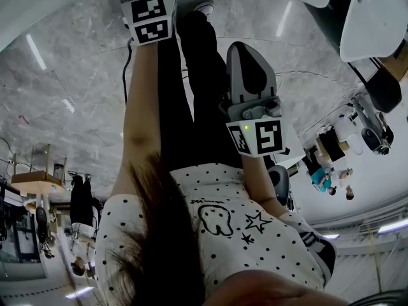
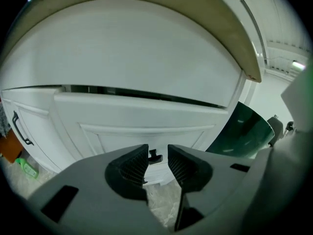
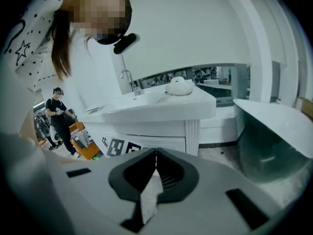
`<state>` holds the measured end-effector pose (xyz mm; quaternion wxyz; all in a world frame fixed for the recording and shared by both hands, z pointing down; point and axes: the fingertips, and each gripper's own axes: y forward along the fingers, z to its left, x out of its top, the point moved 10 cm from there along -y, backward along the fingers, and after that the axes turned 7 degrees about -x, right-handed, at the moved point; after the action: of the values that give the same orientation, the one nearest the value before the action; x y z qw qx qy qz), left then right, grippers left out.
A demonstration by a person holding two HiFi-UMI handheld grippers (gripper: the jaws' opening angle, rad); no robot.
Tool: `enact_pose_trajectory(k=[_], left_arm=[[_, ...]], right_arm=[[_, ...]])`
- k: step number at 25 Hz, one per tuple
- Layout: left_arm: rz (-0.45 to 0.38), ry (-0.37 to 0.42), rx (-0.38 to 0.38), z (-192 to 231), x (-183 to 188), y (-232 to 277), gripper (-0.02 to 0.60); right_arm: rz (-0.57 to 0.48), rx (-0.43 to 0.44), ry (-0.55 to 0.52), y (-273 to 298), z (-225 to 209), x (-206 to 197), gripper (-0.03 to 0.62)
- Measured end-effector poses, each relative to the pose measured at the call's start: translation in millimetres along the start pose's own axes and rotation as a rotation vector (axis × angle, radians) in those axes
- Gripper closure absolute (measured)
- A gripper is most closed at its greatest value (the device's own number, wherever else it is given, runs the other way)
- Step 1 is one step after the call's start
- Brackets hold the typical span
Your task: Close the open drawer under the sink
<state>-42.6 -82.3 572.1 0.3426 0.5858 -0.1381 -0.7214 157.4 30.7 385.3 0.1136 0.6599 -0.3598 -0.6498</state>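
As the drawer [image 2: 146, 114] stands: its white front sits proud of the cabinet under the sink, with a dark gap [image 2: 146, 95] running along its top edge, below the rim of the surface [image 2: 234, 38].
Left tongs [image 2: 157, 152]: apart by a narrow slot and gripping nothing. They are aimed low at the drawer front, with the small black knob [image 2: 154, 156] showing in the slot; whether the tips touch it I cannot tell.
Right tongs [image 3: 156, 153]: pressed together and empty, held back from the sink [image 3: 161, 104] and pointing across at it, so no help to the push.
Risk, slipping: the knob is small and low, and a tip that rides off it would likely skate on the smooth painted front.
Risk, skewing: a push that low, well under the gap, may tip the front and jam it on its runners instead of sliding it home.
Risk, slamming: a hard shove could bang the front into the frame or bounce it back out.
Risk, snagging: if the tongs close on the knob, drawing away could haul the drawer outward.
Risk, sightline: the head view takes in only legs and marble floor [image 1: 76, 88], so I judge the push is steered half blind.
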Motion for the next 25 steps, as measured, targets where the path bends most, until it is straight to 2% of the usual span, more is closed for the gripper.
enact_pose_trajectory(k=[2,5,10,25], left_arm=[[-0.008,0.008,-0.009,-3.7,4.3,-8.3,0.462],[-0.034,0.010,0.009,-10.0,12.2,-22.3,0.536],[-0.075,-0.002,0.026,-11.2,24.8,-43.7,0.575],[-0.094,0.015,0.001,-19.4,58.2,-98.3,0.577]], right_arm=[[-0.008,0.001,-0.006,-0.7,1.2,4.6,0.579],[-0.023,-0.004,-0.016,-4.4,1.5,15.1,0.579],[-0.040,-0.021,-0.030,-11.1,2.6,24.6,0.579],[-0.068,0.022,-0.091,-27.4,26.6,46.0,0.579]])
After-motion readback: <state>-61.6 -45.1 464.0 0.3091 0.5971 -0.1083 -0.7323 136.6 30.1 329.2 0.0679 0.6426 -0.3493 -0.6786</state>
